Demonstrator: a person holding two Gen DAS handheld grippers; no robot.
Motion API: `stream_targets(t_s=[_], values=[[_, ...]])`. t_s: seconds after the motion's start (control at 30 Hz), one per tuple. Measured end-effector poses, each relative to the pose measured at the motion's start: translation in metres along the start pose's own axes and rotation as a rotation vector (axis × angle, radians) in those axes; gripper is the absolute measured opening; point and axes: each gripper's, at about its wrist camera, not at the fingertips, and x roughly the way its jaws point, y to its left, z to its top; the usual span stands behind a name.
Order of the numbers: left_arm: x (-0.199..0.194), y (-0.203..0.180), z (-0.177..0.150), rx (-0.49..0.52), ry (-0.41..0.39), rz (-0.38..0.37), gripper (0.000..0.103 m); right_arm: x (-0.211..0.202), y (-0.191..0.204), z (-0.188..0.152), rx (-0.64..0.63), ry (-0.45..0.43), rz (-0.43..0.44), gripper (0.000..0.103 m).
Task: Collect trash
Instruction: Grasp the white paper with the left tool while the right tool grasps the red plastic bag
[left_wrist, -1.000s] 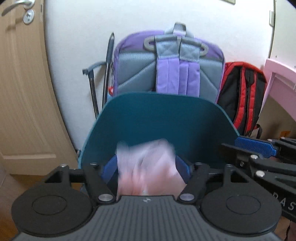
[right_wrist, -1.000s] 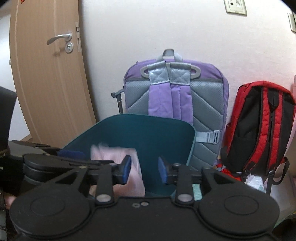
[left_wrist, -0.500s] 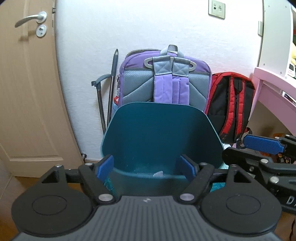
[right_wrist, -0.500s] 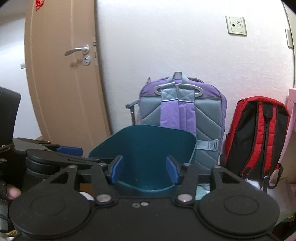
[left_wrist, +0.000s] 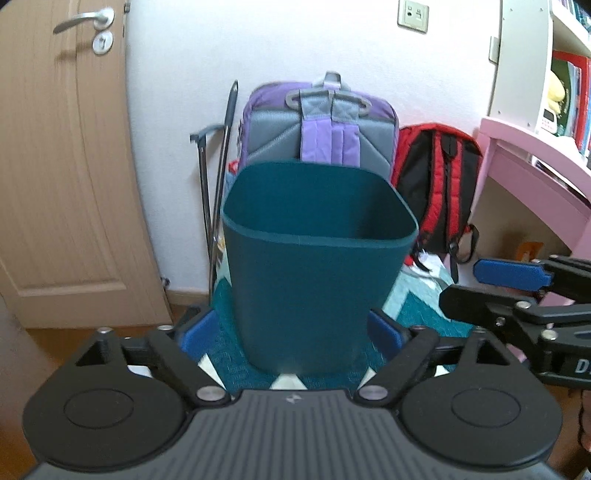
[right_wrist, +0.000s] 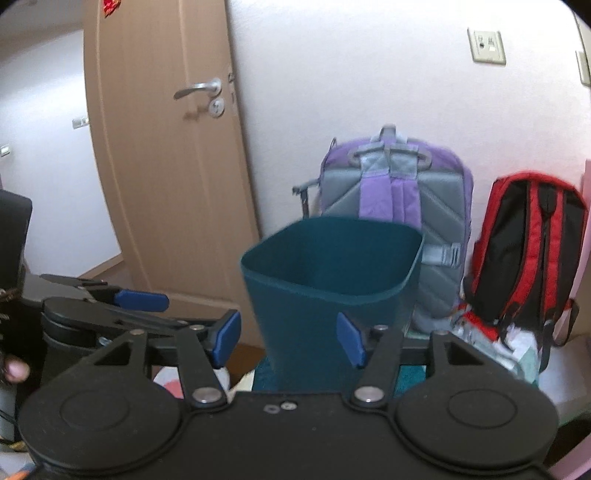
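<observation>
- Teal bin (left_wrist: 317, 266) is seen standing upright on a teal-and-white patterned rug (left_wrist: 410, 295), near the rug's far edge by the white wall (left_wrist: 295, 44).
- Bin contents can't be told; only the inner far wall is visible from both wrist views.
- Left gripper (left_wrist: 291, 332): jaws are opening, blue pads spread wide, nothing is held. Bin is framed between the fingers in view, no contact seen.
- Right gripper (right_wrist: 288, 336): jaws are opening, partly spread, nothing is clamped. Bin sits beyond the pads, not touched.
- Right gripper is also seen at the right edge of the left wrist view (left_wrist: 513, 291), beside the bin.
- Left gripper is seen at the left edge of the right wrist view (right_wrist: 122, 306).
- Purple-and-grey backpack (left_wrist: 321, 125) is leaned against the wall directly behind the bin.
- Red-and-black backpack (left_wrist: 439, 184) is placed just right of it.
- Wooden door (right_wrist: 166, 166) is seen left of the bin; pink desk (left_wrist: 532, 177) at the right.
</observation>
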Motion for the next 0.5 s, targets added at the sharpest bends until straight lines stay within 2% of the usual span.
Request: stream_targets(t_s=[0.07,0.2,0.5], values=[[0.002,0.005,-0.016,-0.023,0.008,-0.014,0.103,0.004,-0.001,-0.016,0.009,0.032,0.009,0.058],[0.019,0.017,-0.045,-0.05,0.054,-0.037,0.103,0.018,-0.008,-0.054,0.034,0.107,0.022,0.059],[0.105,0.037,-0.12,-0.077,0.264,-0.005,0.103,0.091,-0.029,-0.162,0.123,0.359,-0.032,0.059]])
